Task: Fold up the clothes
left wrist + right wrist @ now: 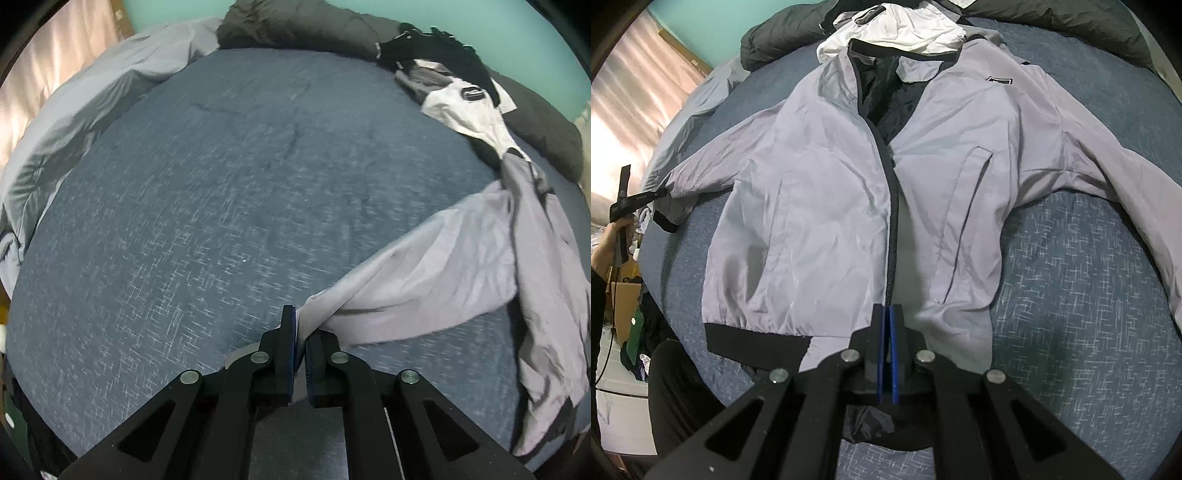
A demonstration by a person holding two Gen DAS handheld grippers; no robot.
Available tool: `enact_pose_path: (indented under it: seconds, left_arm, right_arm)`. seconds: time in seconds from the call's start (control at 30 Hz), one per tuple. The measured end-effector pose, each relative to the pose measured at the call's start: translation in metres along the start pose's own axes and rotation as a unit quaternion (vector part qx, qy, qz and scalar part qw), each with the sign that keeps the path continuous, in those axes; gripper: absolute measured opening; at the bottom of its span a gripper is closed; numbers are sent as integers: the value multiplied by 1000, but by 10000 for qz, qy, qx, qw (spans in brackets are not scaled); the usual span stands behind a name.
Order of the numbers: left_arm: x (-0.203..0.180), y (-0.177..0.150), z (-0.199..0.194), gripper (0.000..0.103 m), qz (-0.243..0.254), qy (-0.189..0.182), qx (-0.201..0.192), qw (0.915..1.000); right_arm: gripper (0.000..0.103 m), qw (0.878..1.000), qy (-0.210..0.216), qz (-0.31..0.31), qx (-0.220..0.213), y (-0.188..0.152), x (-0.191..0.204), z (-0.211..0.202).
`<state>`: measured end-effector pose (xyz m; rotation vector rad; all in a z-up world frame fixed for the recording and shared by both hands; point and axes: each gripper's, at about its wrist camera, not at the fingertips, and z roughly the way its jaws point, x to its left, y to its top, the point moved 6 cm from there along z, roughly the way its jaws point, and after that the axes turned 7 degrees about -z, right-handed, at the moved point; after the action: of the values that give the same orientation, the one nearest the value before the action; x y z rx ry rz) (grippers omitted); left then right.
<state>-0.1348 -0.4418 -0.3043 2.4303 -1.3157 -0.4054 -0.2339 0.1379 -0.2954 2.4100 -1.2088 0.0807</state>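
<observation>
Bed [1089, 295]: we see a blue-grey cover with white flecks filling both views.
Dark duvet [295, 26]: we see it bunched along the far edge of the bed.
Jacket [831, 206]: we have the pale lilac jacket lying front-up mid-bed, zip partly open, sleeves spread left and right, black hem nearest us.
White garment [905, 22]: it lies crumpled just beyond the jacket's collar.
Left tool [301, 345]: we have it clamped on the left sleeve's end, fabric bunched between the pads.
Right tool [887, 354]: we hold it closed at the near hem by the zip; we cannot tell whether fabric is pinched.
</observation>
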Motion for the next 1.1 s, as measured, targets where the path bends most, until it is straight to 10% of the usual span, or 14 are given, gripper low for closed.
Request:
enact_pose_path:
  seconds: [0.23,0.73,0.8,1.0,1.1]
  left_arm:
    - [24,2,-6,49,-77,-55,-138,9999]
    - [81,-50,17,61,-1250,-567,-160,9904]
    - [81,-52,22,59,-1331,-705,-195,9884]
    - [81,-47,17,3,-1315,-682,-373,9883]
    - [89,-35,2,3,-1279,-541,-530,9889]
  right_arm:
    - [2,10000,-14,17,40,2,-3,4]
    - [2,9999,77,-114,38,1,10,13]
    - [2,9999,52,-127,55,1,10,14]
    - [2,9999,-17,-97,110,2,6,16]
    - [2,9999,-6,-111,115,1,9,17]
